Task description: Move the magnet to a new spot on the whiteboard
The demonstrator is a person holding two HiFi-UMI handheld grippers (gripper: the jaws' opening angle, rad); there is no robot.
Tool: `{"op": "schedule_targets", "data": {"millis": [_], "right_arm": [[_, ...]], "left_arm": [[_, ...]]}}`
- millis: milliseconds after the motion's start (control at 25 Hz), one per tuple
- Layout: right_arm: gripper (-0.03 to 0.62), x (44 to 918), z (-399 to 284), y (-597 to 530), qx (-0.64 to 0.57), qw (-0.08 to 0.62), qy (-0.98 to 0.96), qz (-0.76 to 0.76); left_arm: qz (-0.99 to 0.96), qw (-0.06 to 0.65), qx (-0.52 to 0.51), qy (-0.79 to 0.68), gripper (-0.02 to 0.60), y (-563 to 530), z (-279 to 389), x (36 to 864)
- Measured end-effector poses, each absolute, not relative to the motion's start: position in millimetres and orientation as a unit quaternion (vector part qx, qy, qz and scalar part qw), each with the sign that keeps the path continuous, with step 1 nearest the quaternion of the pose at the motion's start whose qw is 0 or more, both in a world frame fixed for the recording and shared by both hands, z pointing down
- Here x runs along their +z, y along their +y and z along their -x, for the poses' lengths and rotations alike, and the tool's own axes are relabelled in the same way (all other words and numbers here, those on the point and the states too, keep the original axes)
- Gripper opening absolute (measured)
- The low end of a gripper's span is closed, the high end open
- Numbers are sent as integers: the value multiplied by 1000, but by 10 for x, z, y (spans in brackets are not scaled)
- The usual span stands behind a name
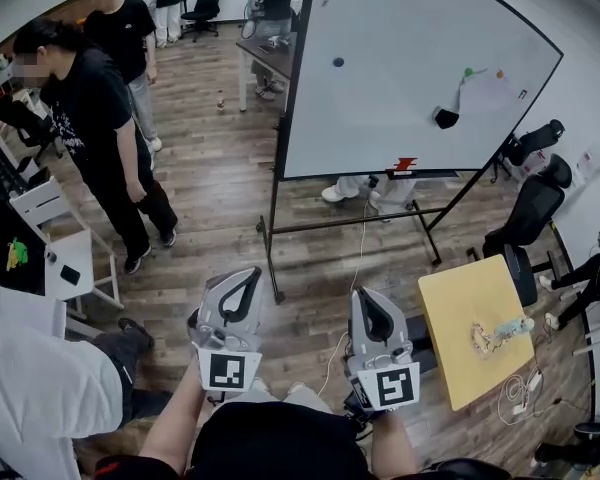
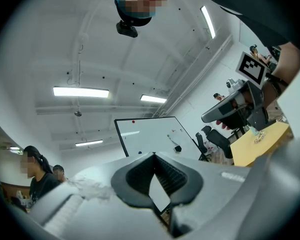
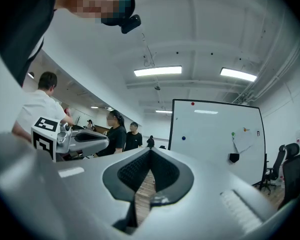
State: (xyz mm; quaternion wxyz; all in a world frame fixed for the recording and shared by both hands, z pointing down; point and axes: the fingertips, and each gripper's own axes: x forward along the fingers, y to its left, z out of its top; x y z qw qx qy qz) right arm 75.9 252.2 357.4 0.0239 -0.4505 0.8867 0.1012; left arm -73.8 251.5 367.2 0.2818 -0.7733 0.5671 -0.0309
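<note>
Both claws are held low in the head view, well in front of the whiteboard (image 1: 400,28) and well apart from it, pointing toward its stand. The left claw (image 1: 248,274) has its jaws brought together at the tips, with only the diamond-shaped hollow between the ribbed pads showing, and nothing is in it. The right claw (image 1: 364,294) is closed the same way, tips touching, and it too holds nothing.

The blue magnet (image 1: 338,62) sits on the whiteboard's face, in its left half and a little above mid-height, apart from everything else on the board. Toward the whiteboard's right edge, a green magnet (image 1: 468,71) and an orange magnet (image 1: 498,73) sit at the upper corners of a pale sheet of paper (image 1: 485,95). A black eraser (image 1: 445,118) clings to the board just below and left of that sheet. In the right gripper view, a red magnet (image 3: 192,103) shows near the whiteboard's top left corner.

A yellow bench (image 1: 460,308) stands in front of the whiteboard, toward its right end, with a small pale object on it that is too small to make out. A person in black (image 1: 95,118) stands well off to the whiteboard's left.
</note>
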Motion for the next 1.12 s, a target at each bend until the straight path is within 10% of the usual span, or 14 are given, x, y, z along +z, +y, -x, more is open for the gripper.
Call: {"op": "schedule_targets", "data": {"millis": [1120], "right_arm": [[2,3712,-538,702,99,23,897,431]], "left_arm": [[755,283,-56,589,0,842,1008,3771]]}}
